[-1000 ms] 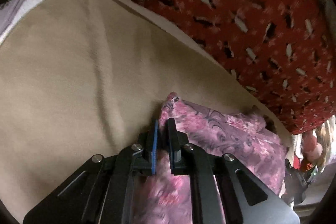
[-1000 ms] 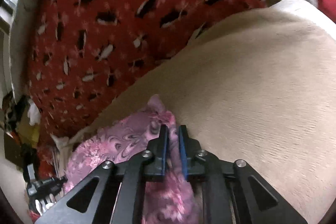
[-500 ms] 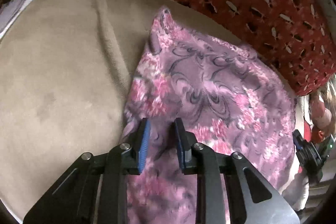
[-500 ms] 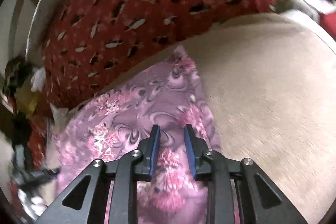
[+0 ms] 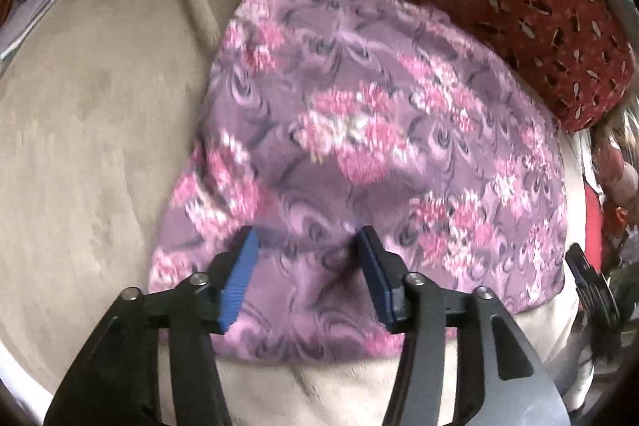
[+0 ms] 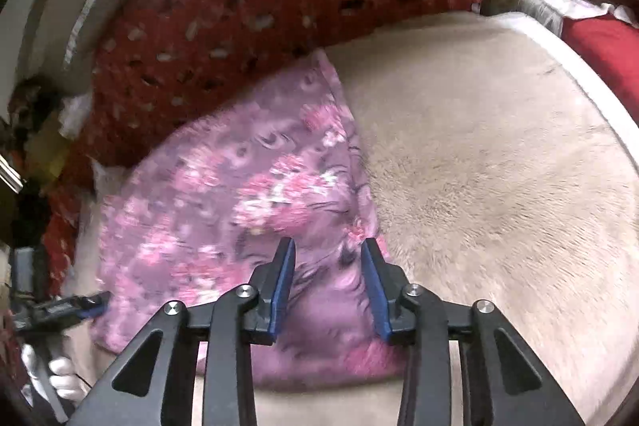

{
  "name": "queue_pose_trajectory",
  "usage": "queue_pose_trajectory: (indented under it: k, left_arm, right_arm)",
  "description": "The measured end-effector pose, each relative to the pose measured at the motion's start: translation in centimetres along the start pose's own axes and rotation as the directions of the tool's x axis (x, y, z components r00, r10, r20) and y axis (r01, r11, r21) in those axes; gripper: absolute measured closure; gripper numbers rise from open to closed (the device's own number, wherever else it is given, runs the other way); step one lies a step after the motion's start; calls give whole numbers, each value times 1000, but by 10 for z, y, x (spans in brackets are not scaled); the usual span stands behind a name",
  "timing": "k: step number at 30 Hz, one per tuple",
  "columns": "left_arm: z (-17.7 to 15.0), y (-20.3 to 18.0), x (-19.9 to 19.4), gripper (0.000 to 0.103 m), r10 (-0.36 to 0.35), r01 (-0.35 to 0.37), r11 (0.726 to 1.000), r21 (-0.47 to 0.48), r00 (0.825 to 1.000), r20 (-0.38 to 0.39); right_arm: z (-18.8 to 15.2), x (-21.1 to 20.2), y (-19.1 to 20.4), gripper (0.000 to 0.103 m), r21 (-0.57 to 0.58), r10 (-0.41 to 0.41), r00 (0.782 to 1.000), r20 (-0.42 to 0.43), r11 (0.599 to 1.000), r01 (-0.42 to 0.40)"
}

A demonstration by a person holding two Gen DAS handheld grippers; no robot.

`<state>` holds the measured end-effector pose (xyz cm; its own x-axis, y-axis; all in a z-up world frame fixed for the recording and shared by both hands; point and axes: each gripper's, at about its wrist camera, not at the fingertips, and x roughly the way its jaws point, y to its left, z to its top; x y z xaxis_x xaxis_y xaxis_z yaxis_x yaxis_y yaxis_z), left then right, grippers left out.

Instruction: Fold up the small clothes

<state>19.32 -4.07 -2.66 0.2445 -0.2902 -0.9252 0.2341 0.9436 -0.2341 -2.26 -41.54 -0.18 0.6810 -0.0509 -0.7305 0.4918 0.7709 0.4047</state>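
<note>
Floral garment (image 5: 359, 146) flat on beige blanket (image 5: 100, 146), red patterned cushion (image 5: 539, 6) behind

Left claw (image 5: 305, 240) and right claw (image 6: 328, 249) angled downward, jaws opening, pads pressing on nothing.
</note>
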Motion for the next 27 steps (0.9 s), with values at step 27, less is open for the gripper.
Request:
queue_pose_trajectory:
  k: [27]
  left_arm:
    - [-18,-22,11,15,-20,22,990,140,1000,-15]
  right_arm:
    - [-42,16,48,59,-114,-389,920,-37,917,383]
